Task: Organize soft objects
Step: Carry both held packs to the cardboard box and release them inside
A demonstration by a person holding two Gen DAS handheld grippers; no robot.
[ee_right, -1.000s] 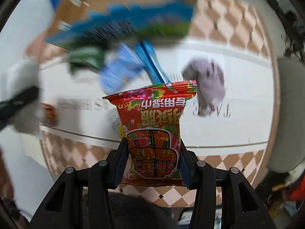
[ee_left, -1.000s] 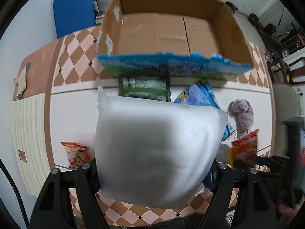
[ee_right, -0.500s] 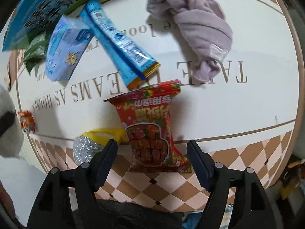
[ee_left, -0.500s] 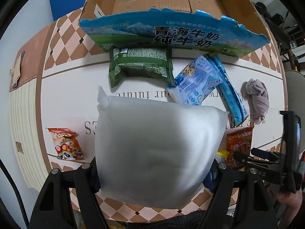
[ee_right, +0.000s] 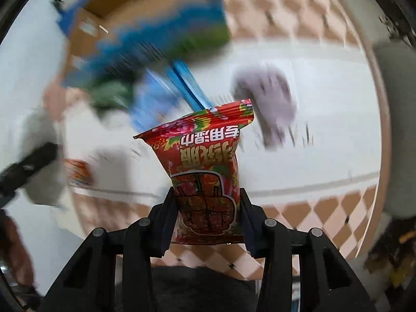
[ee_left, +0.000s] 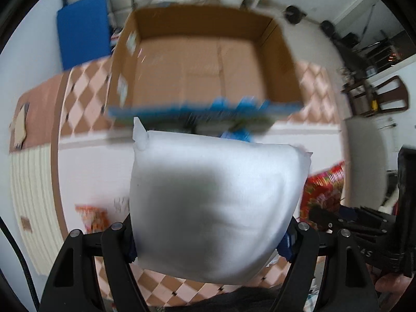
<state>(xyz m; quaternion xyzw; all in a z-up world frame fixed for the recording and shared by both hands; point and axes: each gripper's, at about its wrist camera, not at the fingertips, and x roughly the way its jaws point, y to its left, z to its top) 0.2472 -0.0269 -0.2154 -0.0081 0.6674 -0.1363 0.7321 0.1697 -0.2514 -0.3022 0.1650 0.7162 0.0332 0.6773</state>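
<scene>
My left gripper is shut on a white puffy pillow bag and holds it above the table, in front of the open cardboard box. My right gripper is shut on a red snack packet, lifted off the table; the packet also shows in the left wrist view. A purple cloth, a blue packet and a green packet lie blurred on the white table.
A blue-and-green flap hangs on the box's near wall. A small orange snack packet lies at the table's left front. A blue board and a wooden chair stand beyond the table.
My right gripper has closed on the red packet and lifted it off the table. My left gripper tilted back up toward the box with the white bag.
</scene>
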